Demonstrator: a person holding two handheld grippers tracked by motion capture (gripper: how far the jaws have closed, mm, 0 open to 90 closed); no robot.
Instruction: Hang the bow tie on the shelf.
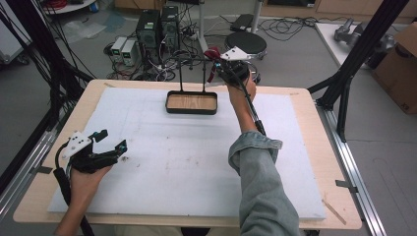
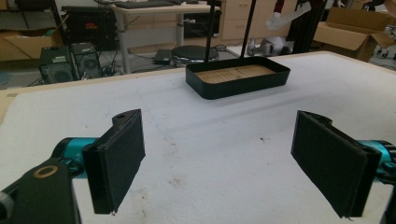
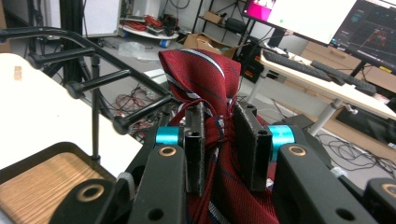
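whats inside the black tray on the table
The black tray shows just its wooden floor, with nothing lying on it. Two thin black posts rise from its far side. Its near wall hides a strip of the floor.

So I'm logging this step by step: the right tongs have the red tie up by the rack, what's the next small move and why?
Probably carry the red striped tie sideways over one of the rack's black bars and lower it. The right tongs are shut on it, level with the bars, above the tray; the left tongs rest open.

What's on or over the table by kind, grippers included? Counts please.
Grippers: 2, left and right
Black tray with rack: 1
Red striped tie: 1
White foam mat: 1
Total: 5
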